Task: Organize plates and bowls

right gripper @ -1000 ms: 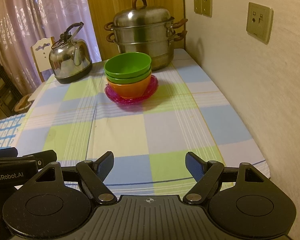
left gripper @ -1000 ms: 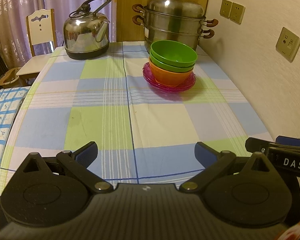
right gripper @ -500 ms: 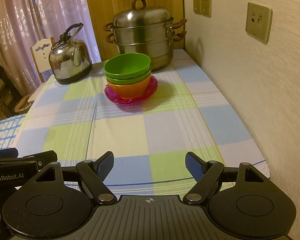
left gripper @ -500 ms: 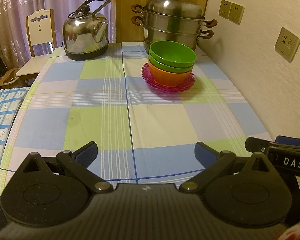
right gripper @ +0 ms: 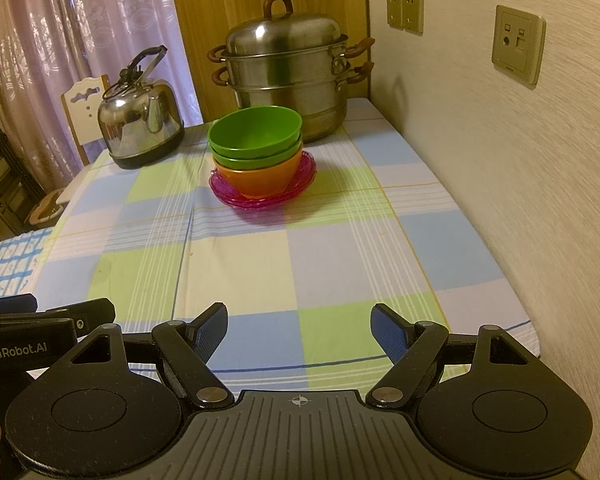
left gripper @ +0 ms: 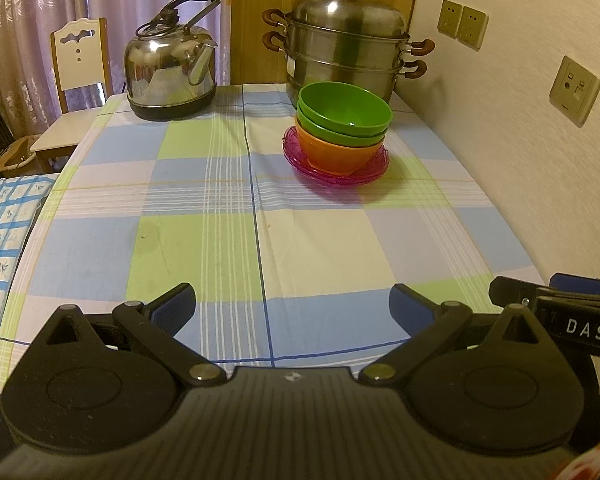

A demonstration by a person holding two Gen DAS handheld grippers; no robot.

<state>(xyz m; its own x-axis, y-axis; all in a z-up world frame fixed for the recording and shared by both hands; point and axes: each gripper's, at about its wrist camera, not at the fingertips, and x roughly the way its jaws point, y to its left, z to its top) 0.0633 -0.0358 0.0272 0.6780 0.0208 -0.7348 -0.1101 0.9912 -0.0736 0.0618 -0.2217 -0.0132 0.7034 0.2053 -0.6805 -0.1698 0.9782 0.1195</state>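
You hold both hand-held grippers, left (left gripper: 292,304) and right (right gripper: 298,326), with jaws apart and empty over the near edge of the checked-cloth surface (left gripper: 204,240). The stacked green and orange plastic bowls (left gripper: 342,128) already sit on the pink translucent plates (left gripper: 340,170) at the far side by the steel steamer pot (left gripper: 346,56), so the sorting looks finished; next, you likely only need to confirm the stack sits straight.

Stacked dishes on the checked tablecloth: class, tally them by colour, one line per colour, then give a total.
Green plastic bowls: 2, nested, the lower one showing only its rim.
Orange plastic bowl: 1, under the green ones.
Pink translucent plates: at least 2 rims show, one on the other; the exact count cannot be told.
Total: at least 5 dishes in a single stack.
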